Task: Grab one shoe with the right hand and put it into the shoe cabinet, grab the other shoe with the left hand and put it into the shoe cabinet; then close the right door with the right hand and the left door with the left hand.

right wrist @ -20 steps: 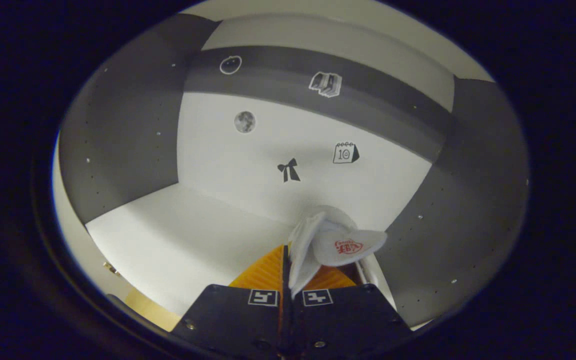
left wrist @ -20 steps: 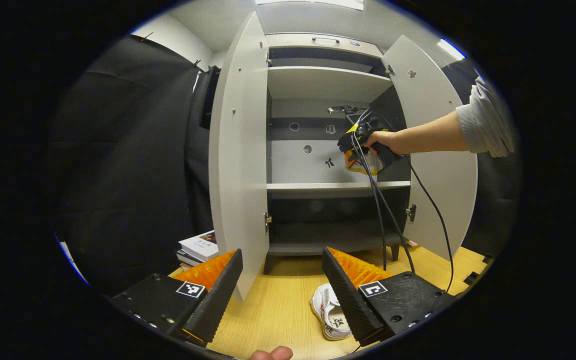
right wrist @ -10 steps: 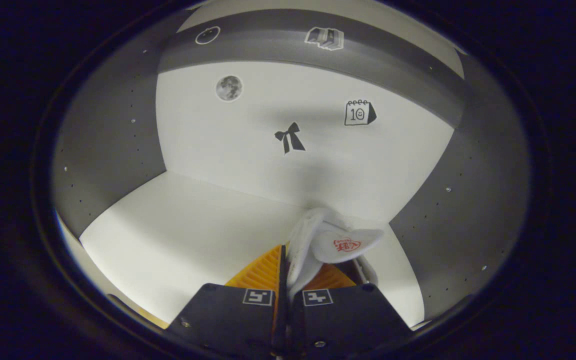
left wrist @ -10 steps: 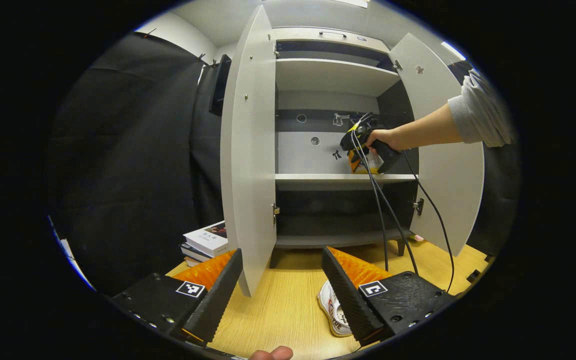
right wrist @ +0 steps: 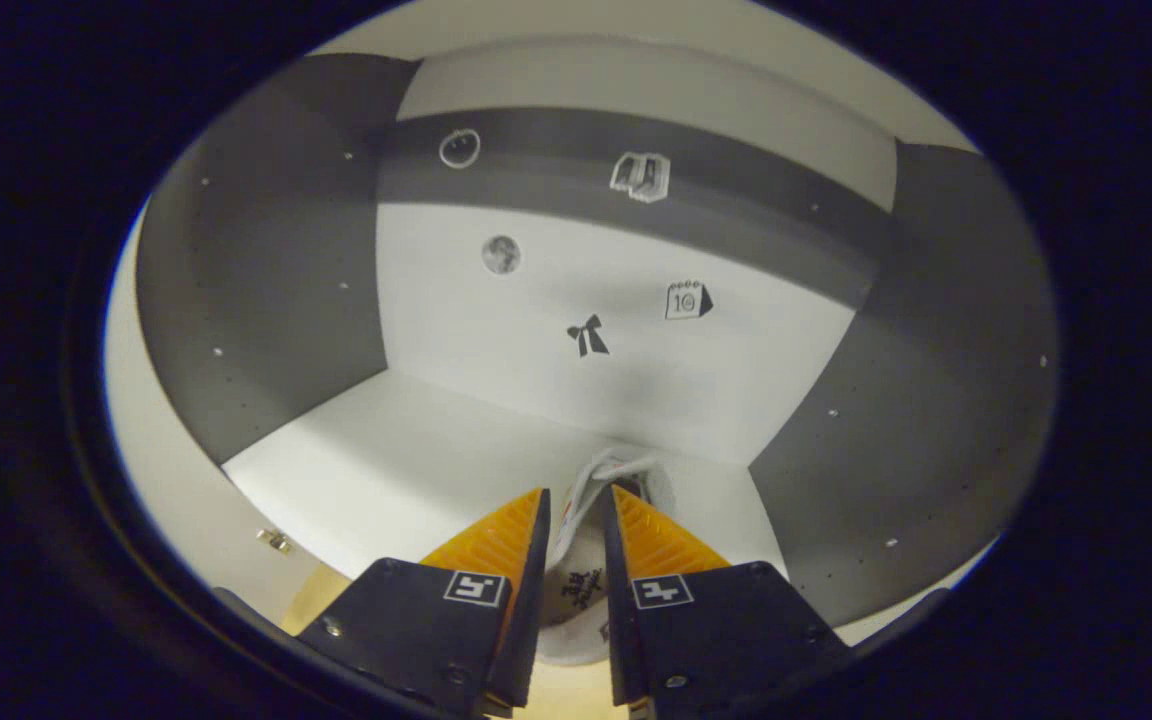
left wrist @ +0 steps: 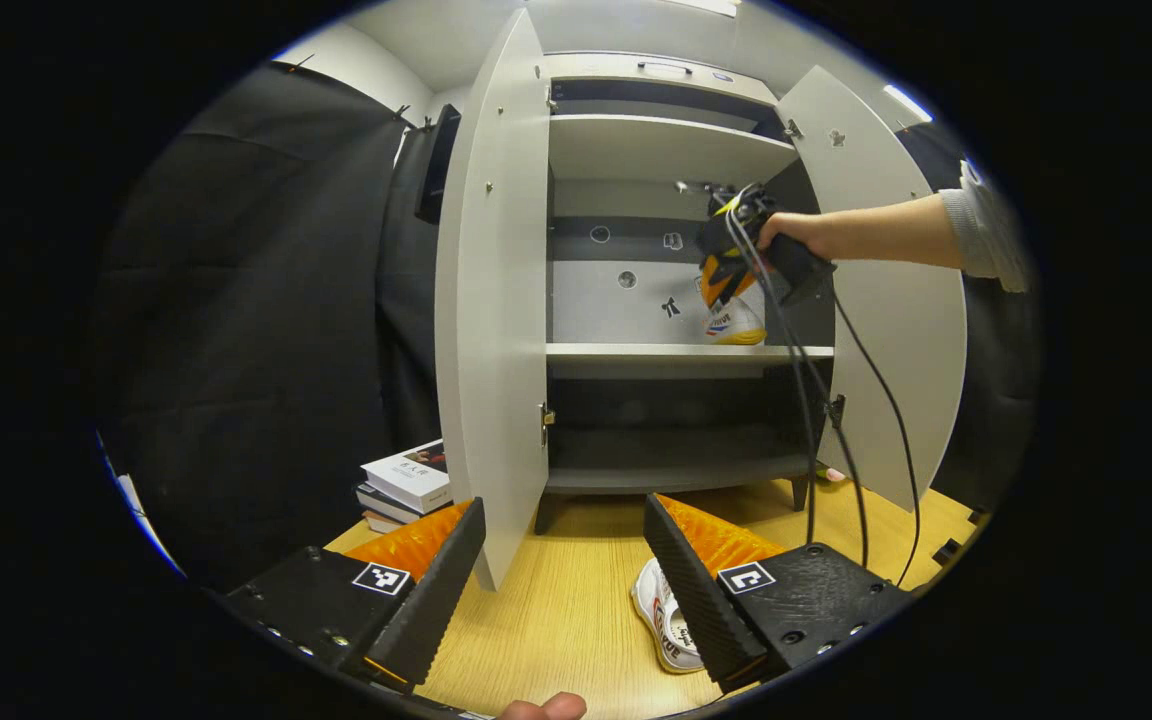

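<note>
The shoe cabinet [left wrist: 676, 352] stands with both doors swung wide. A white shoe [left wrist: 734, 322] rests at the right end of its middle shelf [right wrist: 386, 460], close to the back panel. My right gripper [left wrist: 726, 280], held by a hand, hangs just above that shoe. In the right gripper view the right gripper [right wrist: 574, 492] is open a little, and the shoe [right wrist: 576, 595] lies below the gap, free of both fingers. The other white shoe [left wrist: 671, 625] lies on the wooden floor [left wrist: 566, 610], partly hidden behind the right finger of my open left gripper [left wrist: 564, 505].
The left door [left wrist: 491, 300] juts toward me, its lower corner near my left gripper. The right door [left wrist: 896, 330] stands behind the person's forearm. A stack of books [left wrist: 406, 485] lies left of the cabinet. Black cables [left wrist: 816, 420] hang from the right gripper across the lower shelves.
The right gripper has let go of the shoe, which now rests on the middle shelf, and has lifted up and back. The left gripper has barely moved.
</note>
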The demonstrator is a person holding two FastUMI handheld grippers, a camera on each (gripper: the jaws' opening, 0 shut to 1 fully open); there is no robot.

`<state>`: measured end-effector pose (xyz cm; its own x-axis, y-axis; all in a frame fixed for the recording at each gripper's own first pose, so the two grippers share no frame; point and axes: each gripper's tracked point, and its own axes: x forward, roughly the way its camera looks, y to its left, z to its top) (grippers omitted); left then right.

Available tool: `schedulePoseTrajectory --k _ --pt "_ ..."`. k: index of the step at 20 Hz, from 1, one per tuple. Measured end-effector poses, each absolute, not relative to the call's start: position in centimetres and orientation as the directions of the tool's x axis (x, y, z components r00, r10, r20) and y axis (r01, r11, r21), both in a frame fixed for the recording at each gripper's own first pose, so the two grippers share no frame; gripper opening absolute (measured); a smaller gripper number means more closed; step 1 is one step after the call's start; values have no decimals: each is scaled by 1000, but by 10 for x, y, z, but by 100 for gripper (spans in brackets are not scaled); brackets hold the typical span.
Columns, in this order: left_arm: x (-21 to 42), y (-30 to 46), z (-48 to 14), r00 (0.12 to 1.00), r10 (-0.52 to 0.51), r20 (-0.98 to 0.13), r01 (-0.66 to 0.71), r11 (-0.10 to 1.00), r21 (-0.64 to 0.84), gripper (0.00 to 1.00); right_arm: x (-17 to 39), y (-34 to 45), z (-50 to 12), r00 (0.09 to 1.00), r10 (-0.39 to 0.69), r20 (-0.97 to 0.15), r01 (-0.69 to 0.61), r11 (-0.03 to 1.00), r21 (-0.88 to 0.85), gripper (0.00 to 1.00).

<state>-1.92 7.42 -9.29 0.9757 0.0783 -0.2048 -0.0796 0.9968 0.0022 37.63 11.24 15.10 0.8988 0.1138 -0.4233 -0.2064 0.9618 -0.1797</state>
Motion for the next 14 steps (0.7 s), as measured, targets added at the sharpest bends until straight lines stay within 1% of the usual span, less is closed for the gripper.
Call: schedulePoseTrajectory --k 1,2,4,5,6,8,9,11,12,13,14 --pt "-18 73 -93 976 76 -203 -77 997 2 96 355 113 163 911 144 -386 -227 957 -180 39" --pt "-18 71 -92 977 71 -201 -73 997 1 96 337 113 171 921 168 -352 -244 953 -182 34" --pt "-16 66 -93 978 60 -199 -62 998 -2 96 290 112 179 935 220 -278 -276 943 -184 35" --pt "-15 63 -93 978 54 -199 -56 998 -2 96 268 109 179 946 228 -232 -272 945 -182 43" --pt "-15 59 -94 979 49 -200 -51 999 -2 96 247 102 174 956 227 -186 -260 950 -174 47" --pt "-14 53 -94 979 37 -202 -40 999 -10 96 203 97 159 966 239 -95 -249 960 -124 46" --pt "-13 50 -95 978 31 -204 -35 999 -15 96 182 92 151 970 236 -55 -241 966 -96 48" --pt "-13 46 -96 978 32 -208 -36 999 -16 96 146 81 129 973 231 6 -231 971 -59 56" --pt "-13 46 -97 977 36 -212 -40 999 -17 96 130 74 115 975 221 25 -220 974 -50 68" --pt "-13 46 -99 975 39 -217 -45 999 -21 96 115 69 103 977 211 40 -210 977 -45 72" --pt "-15 44 -101 973 43 -226 -50 998 -25 96 99 64 88 978 201 59 -198 979 -44 71"
